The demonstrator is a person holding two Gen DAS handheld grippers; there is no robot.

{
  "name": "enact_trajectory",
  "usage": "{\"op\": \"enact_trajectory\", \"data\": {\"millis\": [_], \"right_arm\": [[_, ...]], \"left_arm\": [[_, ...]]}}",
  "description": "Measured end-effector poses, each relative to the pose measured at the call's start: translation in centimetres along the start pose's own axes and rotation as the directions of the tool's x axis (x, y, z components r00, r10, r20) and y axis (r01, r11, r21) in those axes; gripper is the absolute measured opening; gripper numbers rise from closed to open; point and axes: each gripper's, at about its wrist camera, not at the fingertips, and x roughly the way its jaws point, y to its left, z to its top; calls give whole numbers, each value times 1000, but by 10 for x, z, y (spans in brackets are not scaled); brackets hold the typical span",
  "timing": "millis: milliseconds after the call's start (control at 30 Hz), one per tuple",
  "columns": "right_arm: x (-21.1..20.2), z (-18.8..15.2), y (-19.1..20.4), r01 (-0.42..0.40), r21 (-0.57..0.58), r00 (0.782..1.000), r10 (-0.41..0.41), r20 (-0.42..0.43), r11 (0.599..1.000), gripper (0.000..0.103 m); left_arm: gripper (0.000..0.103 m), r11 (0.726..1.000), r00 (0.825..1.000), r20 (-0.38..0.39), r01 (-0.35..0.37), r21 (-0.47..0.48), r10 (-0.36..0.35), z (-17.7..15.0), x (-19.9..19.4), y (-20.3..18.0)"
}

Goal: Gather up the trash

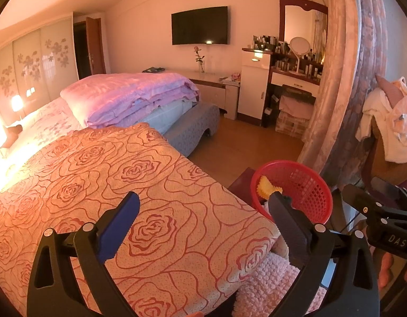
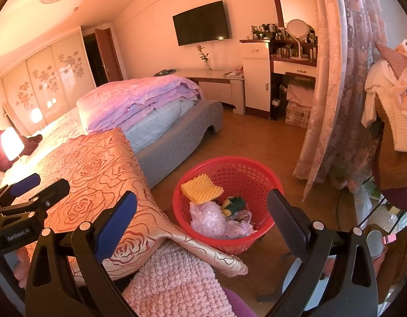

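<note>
While both my jaws gape wide and hold nothing, my left gripper (image 1: 203, 227) hides part of the red basket (image 1: 309, 185).

It was a home bedroom: a bed (image 1: 84, 174) with a rose-patterned cover and folded quilts (image 1: 129, 97), a wall-mounted television (image 1: 199, 25), a cosmetics-laden dressing table (image 1: 295, 75), floral curtains (image 1: 343, 74) and sliding wardrobe doors (image 1: 37, 63).

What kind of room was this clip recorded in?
A home bedroom, most likely. A bed with a rose-patterned cover and folded quilts fills the left side, a dressing table crowded with cosmetics stands by the far wall, and a red trash basket sits on the wooden floor.
</note>
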Motion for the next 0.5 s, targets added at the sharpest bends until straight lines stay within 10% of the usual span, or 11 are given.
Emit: {"op": "enact_trajectory", "data": {"millis": [500], "right_arm": [[0,1,0,-1,0,1000,1,-3,1000,96]], "left_arm": [[94,1000,1000,-6,1,4,-1,-5,1,-1]]}}
